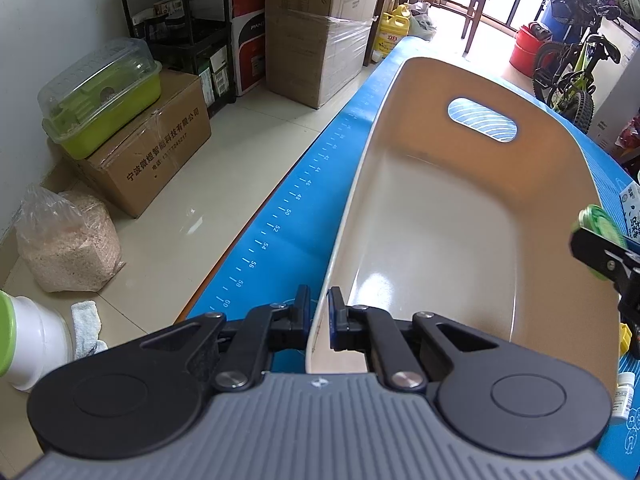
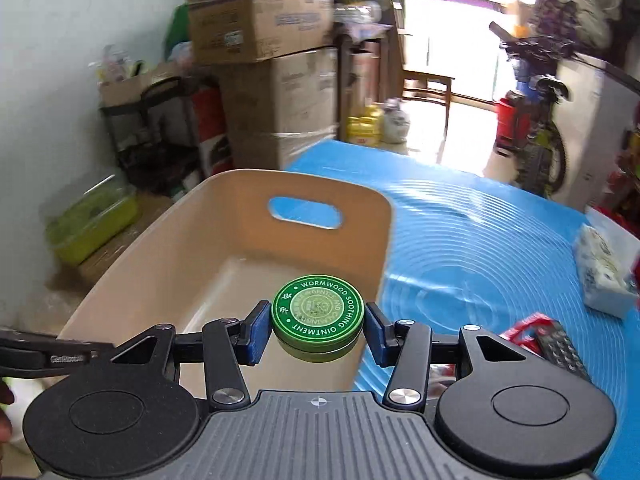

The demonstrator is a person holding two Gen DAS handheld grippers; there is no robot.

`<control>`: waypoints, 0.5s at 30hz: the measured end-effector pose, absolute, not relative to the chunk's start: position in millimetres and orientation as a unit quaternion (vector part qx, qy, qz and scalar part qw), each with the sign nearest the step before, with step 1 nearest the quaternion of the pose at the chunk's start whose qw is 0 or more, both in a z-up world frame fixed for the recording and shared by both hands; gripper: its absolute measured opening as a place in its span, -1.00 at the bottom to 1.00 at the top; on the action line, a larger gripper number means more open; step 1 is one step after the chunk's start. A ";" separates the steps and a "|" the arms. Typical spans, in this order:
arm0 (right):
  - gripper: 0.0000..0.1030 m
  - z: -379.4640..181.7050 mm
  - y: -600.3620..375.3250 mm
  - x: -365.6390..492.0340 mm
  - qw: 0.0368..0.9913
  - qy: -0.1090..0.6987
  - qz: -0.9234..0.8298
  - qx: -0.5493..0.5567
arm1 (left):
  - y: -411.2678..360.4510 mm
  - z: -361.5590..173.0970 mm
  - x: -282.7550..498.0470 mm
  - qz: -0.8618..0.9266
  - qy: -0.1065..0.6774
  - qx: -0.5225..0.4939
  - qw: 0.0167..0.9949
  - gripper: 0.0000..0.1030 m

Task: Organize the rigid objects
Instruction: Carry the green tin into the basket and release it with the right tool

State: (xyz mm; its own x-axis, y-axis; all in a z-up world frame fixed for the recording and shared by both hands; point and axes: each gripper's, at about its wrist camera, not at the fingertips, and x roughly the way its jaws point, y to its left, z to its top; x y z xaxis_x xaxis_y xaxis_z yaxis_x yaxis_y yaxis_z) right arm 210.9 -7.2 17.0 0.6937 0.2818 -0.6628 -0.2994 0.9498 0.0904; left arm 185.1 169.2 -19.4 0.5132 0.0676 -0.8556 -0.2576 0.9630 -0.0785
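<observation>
Tin (image 2: 318, 316) of green wormwood ointment sits clamped between the right gripper (image 2: 316, 330) pads, lid up, over the beige bin (image 2: 224, 200). At six o'clock, the left gripper (image 1: 319, 320) pinches the bin's near rim on the blue mat (image 2: 480, 232).

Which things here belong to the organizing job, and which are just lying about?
Part of the job:
- green ointment tin, held by the right gripper
- beige bin, its wall pinched by the left gripper
- blue mat

Lying about:
- cardboard boxes
- green container
- bicycle
- sack of grain
</observation>
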 end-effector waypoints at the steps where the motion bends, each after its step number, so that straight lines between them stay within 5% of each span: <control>1: 0.05 17.7 -4.6 212.2 0.921 0.355 0.158 -0.018 | 169.2 -19.4 185.3 0.094 0.484 -0.098 0.864 -0.79; 15: 0.05 -20.9 50.1 231.2 0.871 0.451 0.177 -0.080 | 171.1 -17.9 184.8 0.091 0.483 -0.106 0.864 -0.80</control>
State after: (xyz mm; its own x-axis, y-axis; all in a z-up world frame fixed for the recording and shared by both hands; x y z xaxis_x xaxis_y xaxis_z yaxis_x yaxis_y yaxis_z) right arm 231.2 50.1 -20.9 0.5299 0.2363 -0.8145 -0.3801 0.9247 0.0210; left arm 184.8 171.1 -17.9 0.5162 0.0555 -0.8547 -0.2599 0.9610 -0.0946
